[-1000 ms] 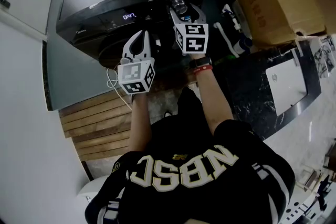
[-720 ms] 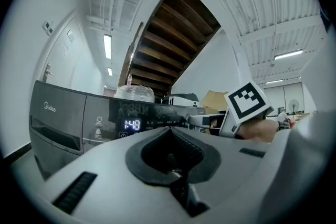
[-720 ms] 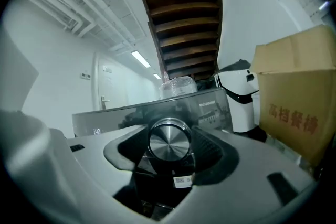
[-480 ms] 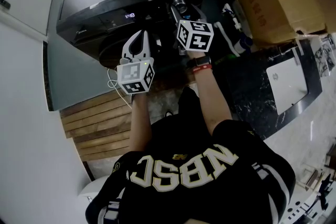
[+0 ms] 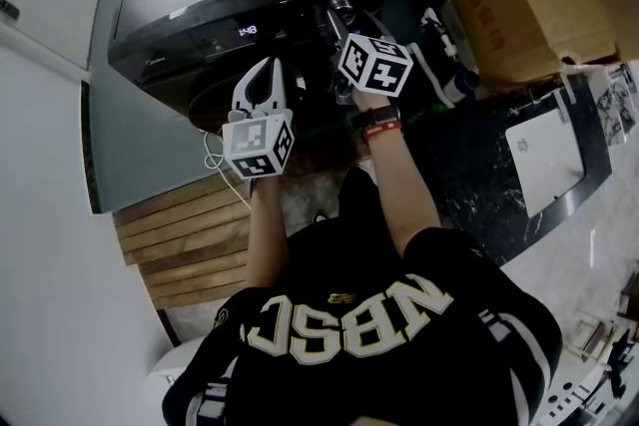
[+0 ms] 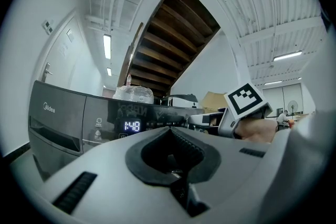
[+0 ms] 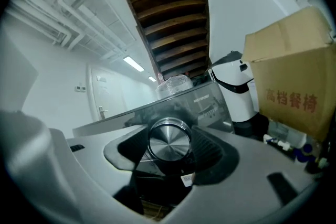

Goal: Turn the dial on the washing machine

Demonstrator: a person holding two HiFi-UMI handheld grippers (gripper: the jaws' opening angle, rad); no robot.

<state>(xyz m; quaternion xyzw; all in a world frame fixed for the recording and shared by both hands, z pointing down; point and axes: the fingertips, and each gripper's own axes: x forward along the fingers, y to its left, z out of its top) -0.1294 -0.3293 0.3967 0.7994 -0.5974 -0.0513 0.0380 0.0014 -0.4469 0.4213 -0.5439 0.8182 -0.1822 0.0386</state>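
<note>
Right tongs (image 5: 346,25) clamp the silver dial (image 7: 169,144) between them; left tongs (image 5: 265,73) closed, empty.

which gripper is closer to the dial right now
Right. The right gripper has its jaws closed on the dial. The left gripper is off to the dial's left, apart from it, jaws shut and empty.

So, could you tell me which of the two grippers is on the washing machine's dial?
The right gripper: its jaws clamp the silver dial. The left gripper is shut on nothing, held clear of the panel.
</note>
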